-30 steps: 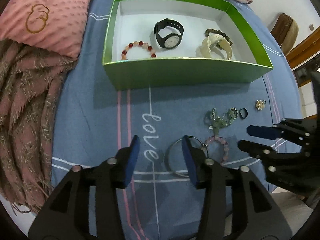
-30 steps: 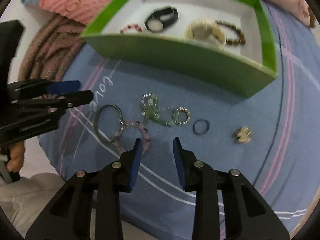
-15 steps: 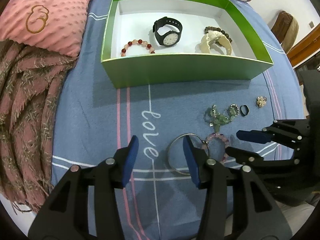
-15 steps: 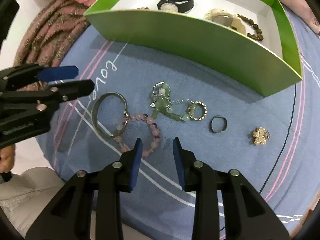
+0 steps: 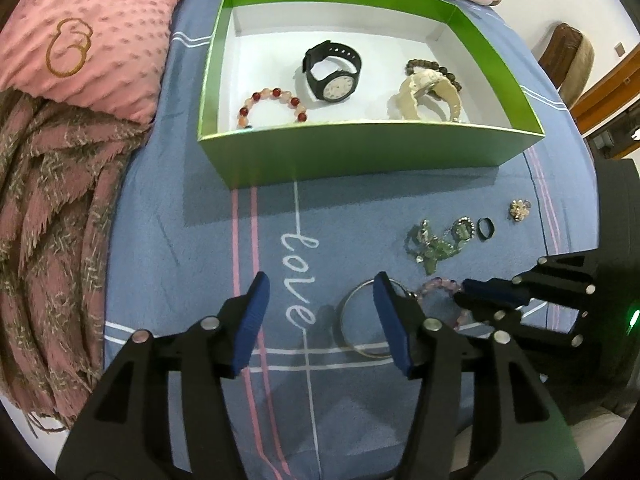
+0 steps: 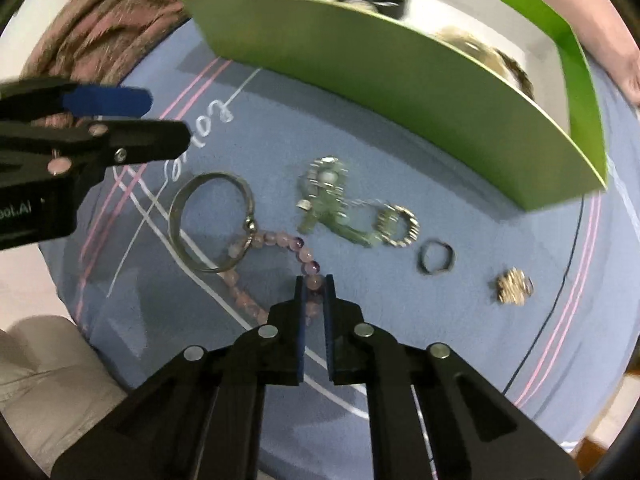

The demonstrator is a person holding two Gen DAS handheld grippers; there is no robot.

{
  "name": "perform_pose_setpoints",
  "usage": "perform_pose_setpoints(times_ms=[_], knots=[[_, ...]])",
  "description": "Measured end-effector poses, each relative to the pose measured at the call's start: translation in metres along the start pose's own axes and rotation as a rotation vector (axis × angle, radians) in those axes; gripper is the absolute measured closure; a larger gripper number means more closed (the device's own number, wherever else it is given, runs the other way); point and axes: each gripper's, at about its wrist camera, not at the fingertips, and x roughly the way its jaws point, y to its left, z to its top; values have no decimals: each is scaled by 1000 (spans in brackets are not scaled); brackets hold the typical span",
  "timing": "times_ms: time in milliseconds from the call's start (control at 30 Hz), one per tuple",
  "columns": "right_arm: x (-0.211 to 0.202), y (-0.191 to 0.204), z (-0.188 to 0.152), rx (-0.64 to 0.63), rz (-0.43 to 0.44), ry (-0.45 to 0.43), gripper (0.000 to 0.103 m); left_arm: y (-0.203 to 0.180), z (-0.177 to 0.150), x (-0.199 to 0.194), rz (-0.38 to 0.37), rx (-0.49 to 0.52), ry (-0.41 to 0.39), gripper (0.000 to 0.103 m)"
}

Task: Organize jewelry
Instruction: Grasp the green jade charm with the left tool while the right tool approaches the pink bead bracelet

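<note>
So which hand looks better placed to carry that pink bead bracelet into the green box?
Right: its fingers are already shut on the pink bead bracelet; the left gripper is open, holding nothing.

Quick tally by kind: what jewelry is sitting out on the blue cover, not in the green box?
Bracelets: 2, pink bead bracelet, green stone bracelet
Bangles: 1, silver bangle
Rings: 2, beaded ring, dark ring
Flower charms: 1, flower charm
Total: 6

Green box [image 5: 360,160], blue pink-striped sheet [image 5: 180,260], pink beaded bracelet [image 6: 276,240].
</note>
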Motion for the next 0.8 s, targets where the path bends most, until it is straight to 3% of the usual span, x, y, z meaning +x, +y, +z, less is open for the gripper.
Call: perform_pose_setpoints(times_ms=[233,367,533,700,800], knots=[[-22,-29,-10,111,37,-34,96,-29,13,7,-66,91,7,48],[-20,-31,-20,145,42,-33,96,-56,19,19,-79,176,26,43],[-18,-40,-29,169,53,-27,96,-73,22,36,-97,213,48,46],[-13,-49,-26,192,63,-21,96,-73,23,49,-112,195,80,79],[-12,-52,-33,196,64,-19,96,-70,21,52,-108,181,81,88]])
